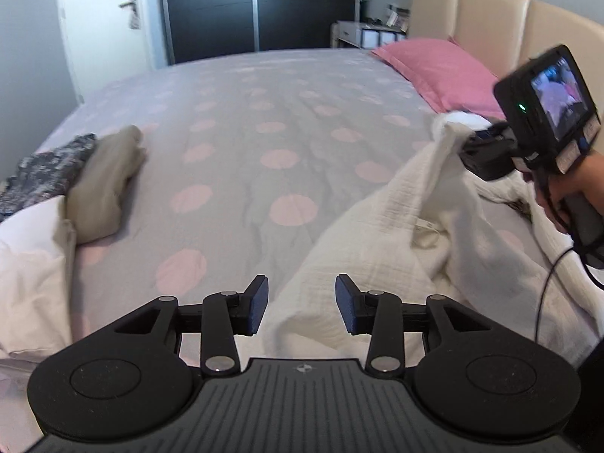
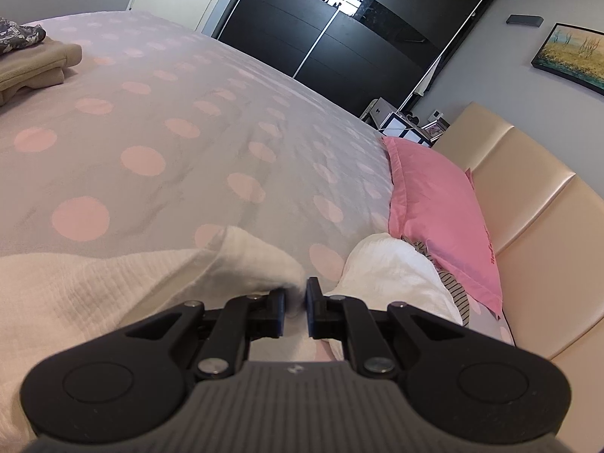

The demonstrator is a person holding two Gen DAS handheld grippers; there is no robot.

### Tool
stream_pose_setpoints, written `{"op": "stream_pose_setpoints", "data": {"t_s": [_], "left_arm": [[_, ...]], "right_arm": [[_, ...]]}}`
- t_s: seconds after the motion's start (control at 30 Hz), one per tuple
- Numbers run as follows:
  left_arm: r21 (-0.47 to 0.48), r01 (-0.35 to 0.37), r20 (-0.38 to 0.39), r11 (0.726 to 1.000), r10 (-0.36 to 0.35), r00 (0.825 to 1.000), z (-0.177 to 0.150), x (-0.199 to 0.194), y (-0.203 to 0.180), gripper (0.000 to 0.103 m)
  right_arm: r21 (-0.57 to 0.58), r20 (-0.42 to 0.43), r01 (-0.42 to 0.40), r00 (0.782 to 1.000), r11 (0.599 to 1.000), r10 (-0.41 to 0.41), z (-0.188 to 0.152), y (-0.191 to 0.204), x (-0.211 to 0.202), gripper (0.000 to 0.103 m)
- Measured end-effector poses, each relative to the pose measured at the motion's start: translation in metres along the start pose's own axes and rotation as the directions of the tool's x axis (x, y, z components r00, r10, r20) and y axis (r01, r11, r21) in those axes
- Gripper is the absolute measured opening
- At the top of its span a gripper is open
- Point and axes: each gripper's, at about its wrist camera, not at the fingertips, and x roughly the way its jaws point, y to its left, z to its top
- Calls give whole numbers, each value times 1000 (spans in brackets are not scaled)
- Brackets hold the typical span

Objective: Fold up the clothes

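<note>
The white crinkled garment [image 1: 370,234] looked light, limp and unslippery; the right gripper [image 2: 295,311] pinched its raised edge; the left gripper [image 1: 302,304] hung apart, best placed at a far hem.

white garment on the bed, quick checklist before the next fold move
1. Right tool shut on the white garment: ok, fabric is pinched between its fingers and lifted.
2. Left tool gripping the garment: not ok, it is open with nothing between its fingers.
3. Garment lying flat: not ok, it is bunched and creased.
4. Bare bedspread to fold on: ok, a wide spotted area lies beside the garment.
5. Folded beige garment apart from the work area: ok, it sits at the far left.
6. Striped cloth free of the white garment: cannot tell, it is partly hidden beneath it.
</note>
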Motion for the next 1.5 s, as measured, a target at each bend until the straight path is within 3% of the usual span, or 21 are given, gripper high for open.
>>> {"op": "stream_pose_setpoints", "data": {"t_s": [0.1,0.33,0.6,0.73,0.83,0.87,0.97,1.17,1.27,1.4,1.5], "left_arm": [[89,54,-32,995,-51,998,-6,9,-19,37],[337,29,-29,941,-20,999,-36,41,-71,40],[426,8,-9,905,-5,1000,-53,58,-86,40],[471,-52,21,880,48,999,-59,65,-93,40],[446,-50,1,894,55,998,-57,74,-86,37],[434,-54,1,899,59,998,-57,75,-82,27],[379,-52,19,924,48,999,-52,71,-72,13],[176,-64,82,982,50,995,-35,45,-36,11],[76,-85,132,993,75,988,-19,22,-10,10],[-41,-119,228,992,126,966,20,-23,40,10],[-117,-97,274,988,126,954,52,-62,80,10]], "right_arm": [[4,-2,-5,1000,1000,5,1,-1,1,12],[5,-5,-9,1000,1000,10,2,1,2,12],[16,-15,-10,1000,1000,10,1,2,2,12],[14,-16,-13,1000,1000,14,1,3,1,12],[13,-14,-15,1000,1000,15,1,1,1,12],[13,-14,-16,1000,1000,16,0,1,1,12],[15,-16,-17,1000,1000,17,-1,-1,2,12],[34,-11,-12,1000,999,13,-3,-7,2,12],[54,17,-3,1000,999,2,-4,-12,-4,12],[109,135,-23,991,994,8,4,-26,-36,12],[153,266,-29,964,988,-13,20,-40,-80,12]]}}
